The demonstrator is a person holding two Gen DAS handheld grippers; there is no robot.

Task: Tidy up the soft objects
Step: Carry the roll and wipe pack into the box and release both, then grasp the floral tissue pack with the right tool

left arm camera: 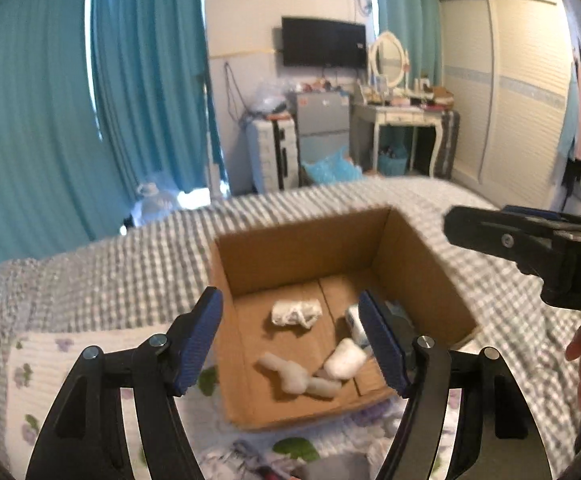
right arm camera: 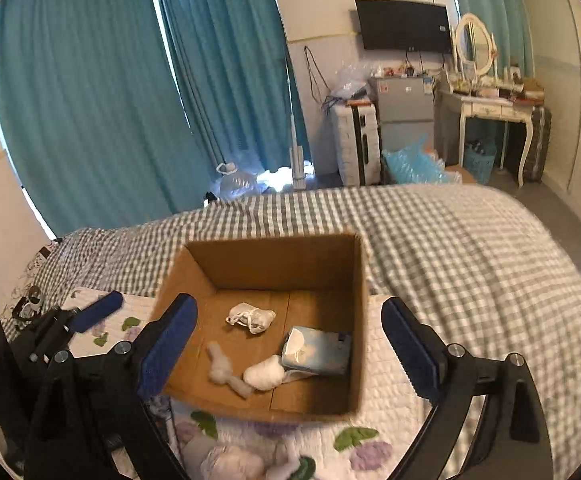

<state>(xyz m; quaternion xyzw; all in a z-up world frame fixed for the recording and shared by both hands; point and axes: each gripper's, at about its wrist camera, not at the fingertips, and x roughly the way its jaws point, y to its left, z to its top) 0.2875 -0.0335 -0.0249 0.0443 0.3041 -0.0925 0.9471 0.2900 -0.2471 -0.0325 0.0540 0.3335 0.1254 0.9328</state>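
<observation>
An open cardboard box (left arm camera: 418, 264) (right arm camera: 360, 300) stands on the bed. Inside lie a white crumpled bundle (left arm camera: 296, 313) (right arm camera: 250, 317), a white fluffy strip (left arm camera: 298, 378) (right arm camera: 226, 370), a white soft lump (left arm camera: 344, 360) (right arm camera: 264, 374) and a pale blue tissue pack (right arm camera: 318, 350), partly hidden in the left wrist view (left arm camera: 354, 320). My left gripper (left arm camera: 296, 344) is open and empty above the box's near side; it also shows at the left of the right wrist view (right arm camera: 90, 312). My right gripper (right arm camera: 290, 352) is open and empty over the box; its body shows at the right of the left wrist view (left arm camera: 530, 240).
The bed has a grey checked cover (right arm camera: 470, 248) and a white floral quilt (right arm camera: 382, 428) under the box. More soft white pieces (right arm camera: 234, 464) lie on the quilt in front of the box. Teal curtains, a suitcase, a small fridge and a dressing table stand beyond the bed.
</observation>
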